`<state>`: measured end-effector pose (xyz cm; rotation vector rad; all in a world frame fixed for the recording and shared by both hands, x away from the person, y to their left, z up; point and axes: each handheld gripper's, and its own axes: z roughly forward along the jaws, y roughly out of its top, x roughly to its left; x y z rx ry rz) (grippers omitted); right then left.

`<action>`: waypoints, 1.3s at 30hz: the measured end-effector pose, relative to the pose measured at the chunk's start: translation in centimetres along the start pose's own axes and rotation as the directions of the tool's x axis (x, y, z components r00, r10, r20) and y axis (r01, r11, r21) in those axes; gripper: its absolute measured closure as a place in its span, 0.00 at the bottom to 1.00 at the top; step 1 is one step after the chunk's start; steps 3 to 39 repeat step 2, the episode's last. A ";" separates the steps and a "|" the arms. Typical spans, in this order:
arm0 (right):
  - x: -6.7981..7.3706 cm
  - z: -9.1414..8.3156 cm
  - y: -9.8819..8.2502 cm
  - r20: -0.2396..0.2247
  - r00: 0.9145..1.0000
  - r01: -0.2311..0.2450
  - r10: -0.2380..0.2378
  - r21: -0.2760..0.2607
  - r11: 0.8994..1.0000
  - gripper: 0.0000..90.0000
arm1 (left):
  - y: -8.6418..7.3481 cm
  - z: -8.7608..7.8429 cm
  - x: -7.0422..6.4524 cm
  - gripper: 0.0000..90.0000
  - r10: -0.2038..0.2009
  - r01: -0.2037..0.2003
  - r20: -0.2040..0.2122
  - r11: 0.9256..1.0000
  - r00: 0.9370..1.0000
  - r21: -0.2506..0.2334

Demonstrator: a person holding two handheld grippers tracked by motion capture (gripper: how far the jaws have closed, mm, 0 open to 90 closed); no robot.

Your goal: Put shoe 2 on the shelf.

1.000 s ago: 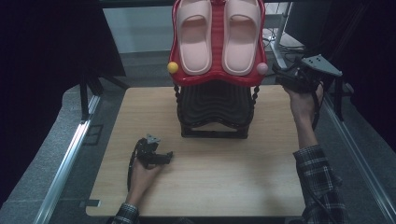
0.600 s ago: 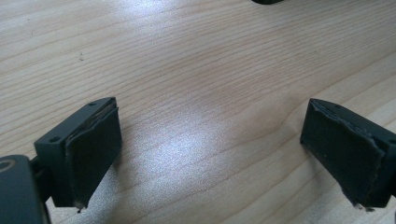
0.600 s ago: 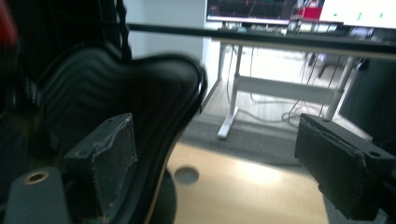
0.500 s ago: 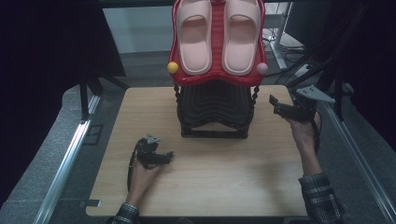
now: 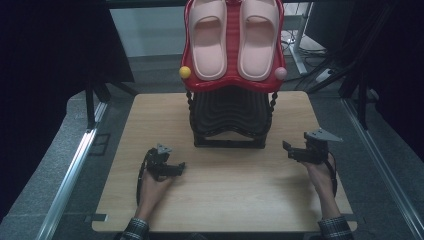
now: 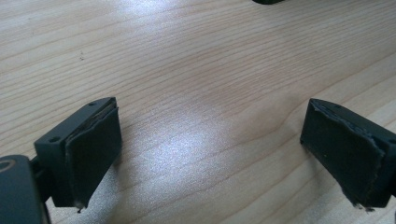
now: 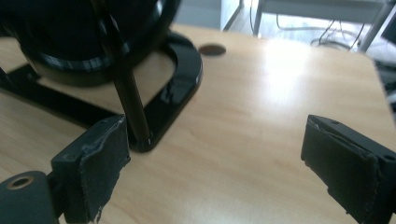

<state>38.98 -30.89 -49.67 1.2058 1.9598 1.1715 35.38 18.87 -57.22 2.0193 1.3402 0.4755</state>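
Observation:
Two pink slippers [image 5: 209, 40] [image 5: 259, 37] lie side by side on the red top tier [image 5: 232, 84] of a black ribbed rack [image 5: 230, 112] at the back middle of the wooden table [image 5: 225, 205]. My left gripper [image 5: 181, 168] rests low on the table in front of the rack's left side. Its jaws are open over bare wood [image 6: 210, 140]. My right gripper [image 5: 286, 148] hangs low to the right of the rack's base and points left toward it. Its jaws have just been opening and stand wide, nothing between them [image 7: 215, 154]. The rack's black foot [image 7: 180, 88] lies just ahead.
A yellow ball [image 5: 185, 72] and a pink ball [image 5: 280, 73] cap the red tier's front corners. Metal rails [image 5: 75, 165] run along both sides of the table. Cables lie on the floor [image 5: 305, 55] behind the table. Bare wood lies between the two hands.
My right hand has come down from beside the red tier at the upper right to just above the table, right of the rack's base. The left hand has stayed put.

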 end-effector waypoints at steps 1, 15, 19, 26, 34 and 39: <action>-0.1 0.2 -0.2 -0.013 1.000 0.003 -0.003 0.026 1.000 0.07 | 0.0 0.0 0.0 0.06 -0.001 0.001 -0.001 1.000 1.000 0.001; -0.1 0.3 -0.4 -0.007 1.000 0.012 -0.012 0.033 0.999 0.07 | 0.0 0.0 0.0 0.05 -0.001 0.001 -0.001 1.000 1.000 0.000; -0.1 0.3 -0.4 -0.007 1.000 0.012 -0.012 0.033 0.999 0.07 | 0.0 0.0 0.0 0.05 -0.001 0.001 -0.001 1.000 1.000 0.000; -0.1 0.3 -0.4 -0.007 1.000 0.012 -0.012 0.033 0.999 0.07 | 0.0 0.0 0.0 0.05 -0.001 0.001 -0.001 1.000 1.000 0.000; -0.1 0.3 -0.4 -0.007 1.000 0.012 -0.012 0.033 0.999 0.07 | 0.0 0.0 0.0 0.05 -0.001 0.001 -0.001 1.000 1.000 0.000; -0.1 0.3 -0.4 -0.007 1.000 0.012 -0.012 0.033 0.999 0.07 | 0.0 0.0 0.0 0.05 -0.001 0.001 -0.001 1.000 1.000 0.000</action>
